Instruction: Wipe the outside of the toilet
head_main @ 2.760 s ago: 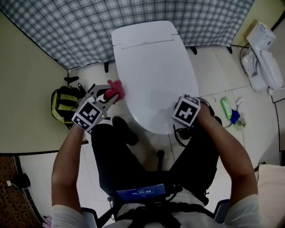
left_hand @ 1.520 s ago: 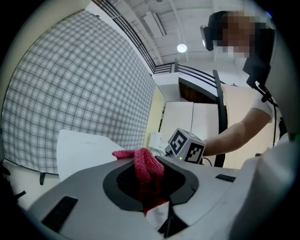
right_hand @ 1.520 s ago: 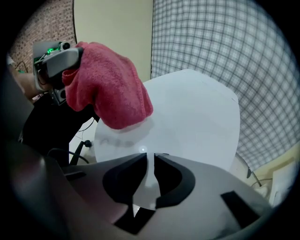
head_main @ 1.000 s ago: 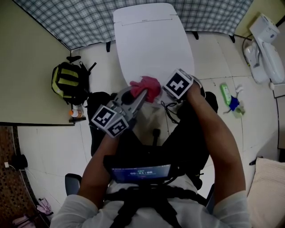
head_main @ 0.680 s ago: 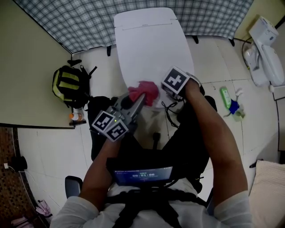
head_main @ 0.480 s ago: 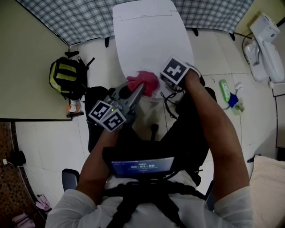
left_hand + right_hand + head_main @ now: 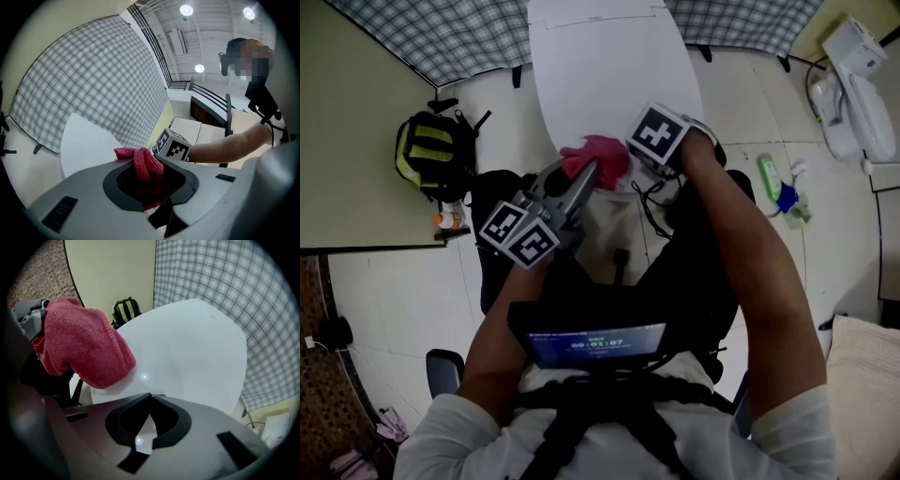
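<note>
The toilet (image 7: 609,75), lid down, stands on the floor before the person. The left claw (image 7: 587,171) grips a red cloth (image 7: 598,156) at its near edge. The right claw (image 7: 150,395), closed and empty, points down beside the cloth.

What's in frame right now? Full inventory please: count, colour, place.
toilet: 1, white, lid closed, top centre
cloth: 1, red, over the toilet's front edge
checked curtain: 1, grey and white, behind the toilet
backpack: 1, black and yellow-green, on the floor left of the toilet
bottle: 1, green, on the floor right of the toilet
white appliance: 1, white, far right; type unclear
left gripper: 1, grey, fingers shut on the cloth
right gripper: 1, grey, fingers shut and empty, pointing down beside the cloth
</note>
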The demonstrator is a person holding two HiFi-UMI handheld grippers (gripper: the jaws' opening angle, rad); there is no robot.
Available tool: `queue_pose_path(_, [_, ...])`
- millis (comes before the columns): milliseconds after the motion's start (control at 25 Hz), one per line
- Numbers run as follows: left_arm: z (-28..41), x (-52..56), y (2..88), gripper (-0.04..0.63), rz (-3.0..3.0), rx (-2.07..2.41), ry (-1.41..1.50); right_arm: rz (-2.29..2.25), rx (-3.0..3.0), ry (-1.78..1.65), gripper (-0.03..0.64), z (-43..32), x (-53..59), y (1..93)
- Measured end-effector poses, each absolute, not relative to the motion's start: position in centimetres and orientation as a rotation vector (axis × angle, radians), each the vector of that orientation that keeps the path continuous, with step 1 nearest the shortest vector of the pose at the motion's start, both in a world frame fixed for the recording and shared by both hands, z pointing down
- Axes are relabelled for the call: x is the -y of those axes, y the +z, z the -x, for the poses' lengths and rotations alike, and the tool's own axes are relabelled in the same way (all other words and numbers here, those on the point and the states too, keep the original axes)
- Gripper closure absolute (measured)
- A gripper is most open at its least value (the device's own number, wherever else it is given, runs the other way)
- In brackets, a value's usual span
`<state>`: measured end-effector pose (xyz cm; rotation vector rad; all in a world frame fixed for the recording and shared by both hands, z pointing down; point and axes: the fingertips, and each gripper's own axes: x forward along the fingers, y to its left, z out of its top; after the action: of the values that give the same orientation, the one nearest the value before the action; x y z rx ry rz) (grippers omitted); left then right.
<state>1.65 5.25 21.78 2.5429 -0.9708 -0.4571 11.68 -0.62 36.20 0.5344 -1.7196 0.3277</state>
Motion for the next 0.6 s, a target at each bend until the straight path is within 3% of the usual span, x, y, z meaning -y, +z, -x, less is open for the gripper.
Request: queue_pose_path(600, [-1.64, -5.20, 22.39, 0.526, -2.517, 0.956, -0.466, -0.498, 1.714, 0.338, 0.606, -11.22, 1.13, 36.08])
